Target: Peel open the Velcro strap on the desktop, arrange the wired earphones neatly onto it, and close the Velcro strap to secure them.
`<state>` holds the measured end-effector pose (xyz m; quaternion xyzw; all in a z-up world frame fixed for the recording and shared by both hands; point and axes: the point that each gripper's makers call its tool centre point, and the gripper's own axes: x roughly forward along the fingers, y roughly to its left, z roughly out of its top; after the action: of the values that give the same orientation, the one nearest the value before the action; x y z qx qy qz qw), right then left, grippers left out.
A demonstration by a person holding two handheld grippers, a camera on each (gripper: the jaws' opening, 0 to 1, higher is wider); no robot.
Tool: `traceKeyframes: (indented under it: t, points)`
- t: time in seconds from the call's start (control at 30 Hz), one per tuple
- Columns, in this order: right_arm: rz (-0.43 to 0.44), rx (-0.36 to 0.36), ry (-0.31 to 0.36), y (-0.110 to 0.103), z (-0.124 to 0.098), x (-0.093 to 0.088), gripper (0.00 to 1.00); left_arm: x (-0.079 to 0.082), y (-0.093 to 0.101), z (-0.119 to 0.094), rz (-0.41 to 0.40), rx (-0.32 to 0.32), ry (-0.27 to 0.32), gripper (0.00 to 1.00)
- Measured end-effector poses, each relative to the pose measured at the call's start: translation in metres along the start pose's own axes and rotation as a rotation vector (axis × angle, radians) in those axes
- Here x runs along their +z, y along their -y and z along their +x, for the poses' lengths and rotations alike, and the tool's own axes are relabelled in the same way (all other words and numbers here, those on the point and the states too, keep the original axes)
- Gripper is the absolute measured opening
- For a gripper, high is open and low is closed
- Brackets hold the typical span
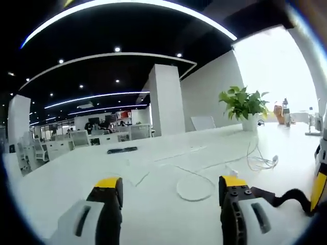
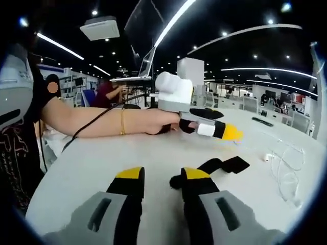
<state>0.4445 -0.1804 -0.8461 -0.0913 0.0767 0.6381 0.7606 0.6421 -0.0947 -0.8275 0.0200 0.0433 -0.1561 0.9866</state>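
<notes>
The black Velcro strap [image 2: 223,165] lies flat on the white desktop [image 2: 102,158], one end touching the tip of my right gripper's right finger. My right gripper [image 2: 163,174] is open with nothing between its jaws. In the left gripper view the strap [image 1: 286,197] lies beside the right finger. My left gripper [image 1: 170,182] is open and empty, and a person's hand holds it [image 2: 219,129] above the table. The white wired earphones [image 1: 196,185] lie loosely coiled ahead of it, with the cable running toward the earbuds [image 1: 270,161]. They also lie right of the strap [image 2: 286,171].
A potted plant [image 1: 244,106] stands at the far side of the table. A flat black object [image 1: 122,150] lies further out on the desktop. My right gripper [image 1: 320,178] comes in at the right edge. A person's forearm [image 2: 97,122] and a black cable cross the table.
</notes>
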Motion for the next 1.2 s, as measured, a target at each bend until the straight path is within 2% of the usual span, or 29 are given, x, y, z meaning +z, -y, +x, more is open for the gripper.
traceKeyframes:
  t: [0.07,0.27,0.33,0.6,0.73,0.9,1.07,1.2]
  points:
    - [0.069,0.001,0.057,0.004,-0.004,0.011,0.31,0.000,-0.002,0.000,-0.005,0.010,0.000,0.79]
    - [0.152,-0.037,0.106,0.020,-0.011,0.019,0.31,-0.002,-0.006,0.004,0.029,0.017,-0.010,0.76]
    - [0.157,-0.041,0.114,0.020,-0.011,0.021,0.31,-0.002,-0.010,0.008,0.060,0.029,-0.008,0.76]
    - [0.157,-0.063,0.117,0.027,-0.009,0.022,0.33,0.000,-0.024,0.020,0.096,0.064,-0.001,0.70]
    - [0.160,-0.068,0.121,0.029,-0.009,0.023,0.33,0.000,-0.026,0.026,0.183,0.079,-0.006,0.67]
    - [0.140,-0.065,0.112,0.027,-0.007,0.021,0.33,-0.001,-0.024,0.027,0.188,0.061,-0.015,0.57]
    - [0.130,-0.064,0.106,0.027,-0.006,0.020,0.33,-0.001,-0.028,0.030,0.172,0.072,-0.019,0.55]
    - [0.131,-0.065,0.104,0.027,-0.006,0.020,0.33,-0.005,-0.031,0.033,0.187,0.080,-0.044,0.50]
